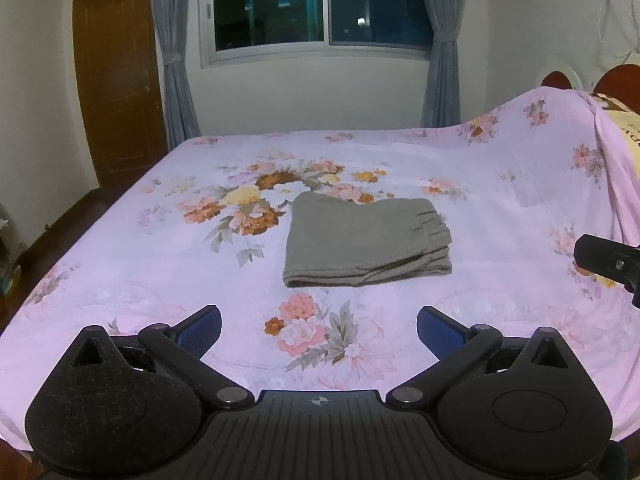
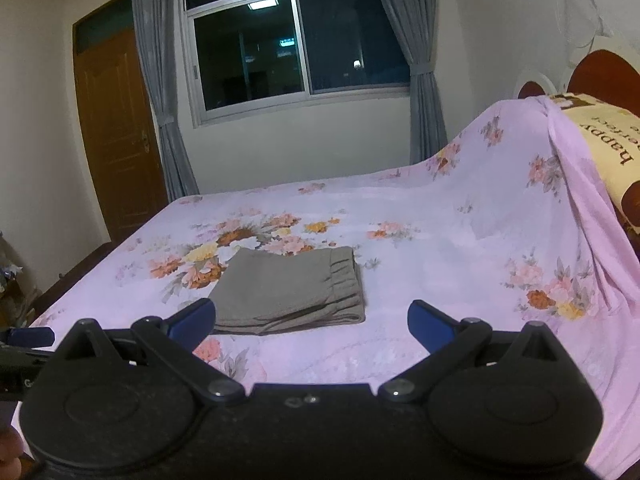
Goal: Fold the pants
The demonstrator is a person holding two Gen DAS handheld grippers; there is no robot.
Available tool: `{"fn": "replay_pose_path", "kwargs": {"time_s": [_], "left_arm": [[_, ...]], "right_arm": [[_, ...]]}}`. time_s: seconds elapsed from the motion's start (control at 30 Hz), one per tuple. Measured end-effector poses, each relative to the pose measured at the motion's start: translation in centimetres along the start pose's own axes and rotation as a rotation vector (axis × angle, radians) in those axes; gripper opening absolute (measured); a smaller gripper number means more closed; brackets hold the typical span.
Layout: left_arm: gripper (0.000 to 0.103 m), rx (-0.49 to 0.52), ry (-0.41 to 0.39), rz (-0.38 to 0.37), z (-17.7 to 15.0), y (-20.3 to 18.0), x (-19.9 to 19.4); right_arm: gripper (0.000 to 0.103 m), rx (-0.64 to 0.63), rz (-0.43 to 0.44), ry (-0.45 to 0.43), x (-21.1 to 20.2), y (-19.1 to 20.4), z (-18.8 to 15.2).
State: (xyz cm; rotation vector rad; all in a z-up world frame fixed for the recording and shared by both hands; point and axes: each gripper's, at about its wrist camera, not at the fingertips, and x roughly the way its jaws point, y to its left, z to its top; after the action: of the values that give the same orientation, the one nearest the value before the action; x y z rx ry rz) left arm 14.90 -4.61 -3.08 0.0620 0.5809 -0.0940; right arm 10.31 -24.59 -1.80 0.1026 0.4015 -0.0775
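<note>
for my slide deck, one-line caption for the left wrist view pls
Open left gripper faces folded grey pants lying on floral bedsheet.

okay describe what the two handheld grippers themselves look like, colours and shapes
Both match: the left gripper and right gripper have matte black bodies with a ribbed central plate, round lobes either side, silver pivot pins, and black linkage arms ending in blue ribbed fingers. The left's plate bears a small crosshair mark. No cables visible.

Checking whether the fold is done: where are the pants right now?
The pants lie folded in a compact stack mid-bed on the floral sheet, just right of the big flower print, ahead of both open tools, touching neither.
</note>
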Motion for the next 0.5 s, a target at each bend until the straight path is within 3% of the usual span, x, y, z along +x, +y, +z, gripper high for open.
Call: {"fn": "replay_pose_path", "kwargs": {"time_s": [0.5], "left_arm": [[0.103, -0.014, -0.001, 0.0, -0.4, -0.3, -1.2]], "right_arm": [[0.103, -0.01, 0.001, -0.024, -1.8, 0.7, -0.4]]}}
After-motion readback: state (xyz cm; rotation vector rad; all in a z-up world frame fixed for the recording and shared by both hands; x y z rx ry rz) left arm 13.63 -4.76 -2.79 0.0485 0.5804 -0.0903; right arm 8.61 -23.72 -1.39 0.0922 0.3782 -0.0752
